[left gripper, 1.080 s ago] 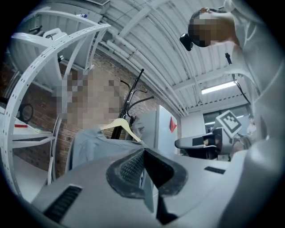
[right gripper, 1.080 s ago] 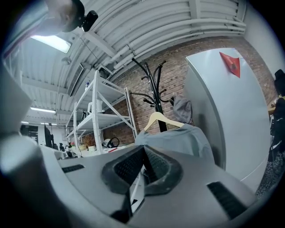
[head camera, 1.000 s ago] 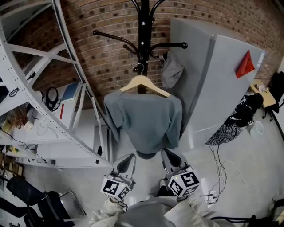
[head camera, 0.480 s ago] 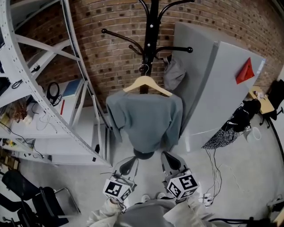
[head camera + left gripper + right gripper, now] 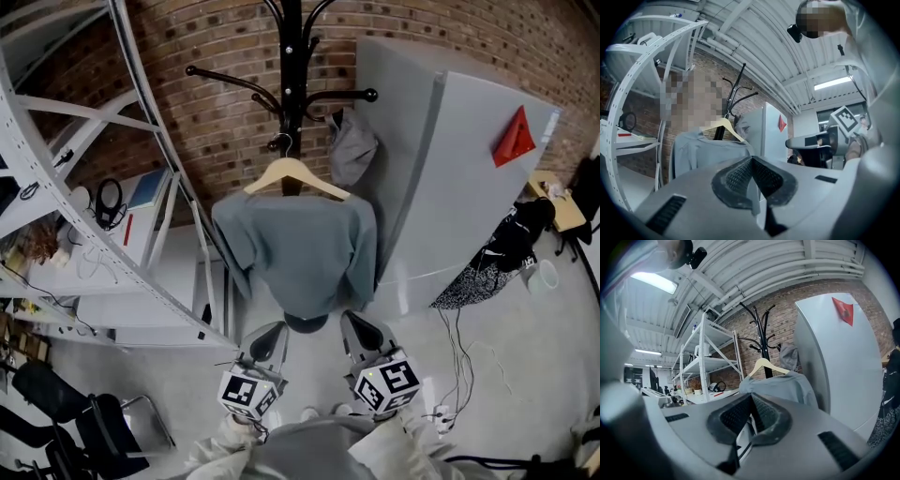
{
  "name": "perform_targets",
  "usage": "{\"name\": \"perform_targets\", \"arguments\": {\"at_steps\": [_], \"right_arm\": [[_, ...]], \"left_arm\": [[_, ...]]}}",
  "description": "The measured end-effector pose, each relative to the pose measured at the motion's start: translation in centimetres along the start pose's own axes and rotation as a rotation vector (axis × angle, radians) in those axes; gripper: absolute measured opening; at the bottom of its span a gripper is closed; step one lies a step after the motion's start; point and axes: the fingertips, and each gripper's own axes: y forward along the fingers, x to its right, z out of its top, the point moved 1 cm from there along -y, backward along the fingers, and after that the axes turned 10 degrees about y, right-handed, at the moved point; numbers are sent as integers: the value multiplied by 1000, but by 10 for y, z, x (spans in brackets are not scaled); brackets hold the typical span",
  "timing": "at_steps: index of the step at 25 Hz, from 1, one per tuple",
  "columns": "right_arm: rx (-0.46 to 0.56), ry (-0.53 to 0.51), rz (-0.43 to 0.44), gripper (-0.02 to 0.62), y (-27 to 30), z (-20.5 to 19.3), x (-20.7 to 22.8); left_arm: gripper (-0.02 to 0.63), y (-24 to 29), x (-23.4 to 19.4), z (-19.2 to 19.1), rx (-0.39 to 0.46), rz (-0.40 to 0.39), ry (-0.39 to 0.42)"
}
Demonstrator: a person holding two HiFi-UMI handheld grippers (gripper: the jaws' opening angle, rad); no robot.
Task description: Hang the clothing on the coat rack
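A grey-blue shirt (image 5: 300,251) hangs on a wooden hanger (image 5: 295,174), whose hook sits on an arm of the black coat rack (image 5: 289,56). The same shirt (image 5: 705,149) shows in the left gripper view and the shirt (image 5: 780,383) in the right gripper view. Both grippers are held low, side by side, below the shirt's hem and apart from it. My left gripper (image 5: 267,339) is shut with nothing between its pads. My right gripper (image 5: 361,332) is shut and empty too.
A grey cap (image 5: 352,148) hangs on another rack arm. A tall grey cabinet (image 5: 450,178) with a red triangle stands right of the rack. White metal shelving (image 5: 103,234) fills the left side. Dark clothing (image 5: 502,248) and cables lie on the floor at right.
The view has swayed slightly left and right. The shirt stays on the rack and both grippers remain shut below it.
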Motion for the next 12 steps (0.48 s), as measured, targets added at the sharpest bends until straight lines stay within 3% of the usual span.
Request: {"name": "perform_targets", "arguments": {"at_steps": [12], "right_arm": [[-15,5,38,25,3,7,34]], "left_arm": [[8,31,15,-2,-32,52,7]]}}
